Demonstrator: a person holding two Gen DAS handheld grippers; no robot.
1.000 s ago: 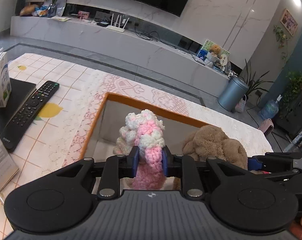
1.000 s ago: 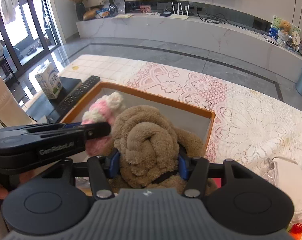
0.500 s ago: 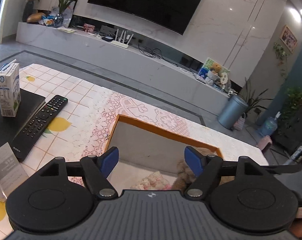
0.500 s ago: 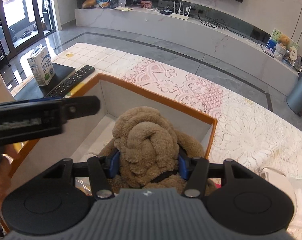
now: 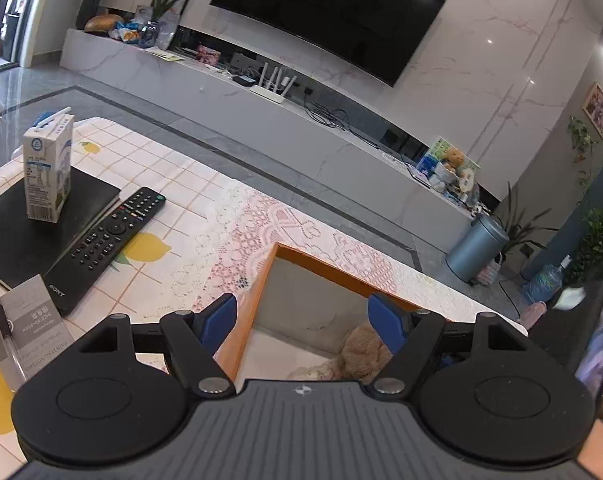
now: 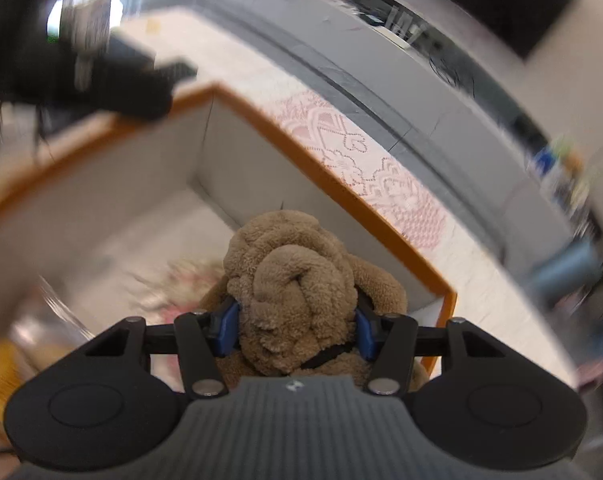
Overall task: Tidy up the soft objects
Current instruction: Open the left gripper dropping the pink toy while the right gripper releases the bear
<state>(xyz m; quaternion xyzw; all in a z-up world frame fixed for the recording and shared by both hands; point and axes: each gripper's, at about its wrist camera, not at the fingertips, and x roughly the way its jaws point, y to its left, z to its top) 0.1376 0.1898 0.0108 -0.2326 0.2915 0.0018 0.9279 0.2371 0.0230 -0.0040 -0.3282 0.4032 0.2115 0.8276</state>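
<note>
An orange-rimmed storage box (image 5: 333, 268) with grey inner walls stands on the lace tablecloth. My left gripper (image 5: 303, 320) hangs open above the box's near left corner, nothing between its blue pads. Low in the box lies the pink-and-white knitted toy (image 5: 317, 372), mostly hidden behind the gripper body. My right gripper (image 6: 295, 330) is shut on a brown plush toy (image 6: 293, 280), holding it over the inside of the box (image 6: 285, 132). The same brown plush (image 5: 361, 354) shows in the left wrist view. The knitted toy (image 6: 181, 280) appears as a pink blur on the box floor.
A black remote (image 5: 105, 244), a milk carton (image 5: 47, 168) on a black book (image 5: 29, 236), a card and a pen (image 5: 5, 328) lie on the table left of the box. The right wrist view is motion-blurred; the left gripper (image 6: 101, 80) crosses its upper left.
My left gripper opened and let the knitted toy drop into the box, then drew back and up. My right gripper rolled and sank toward the box with the brown plush still held.
</note>
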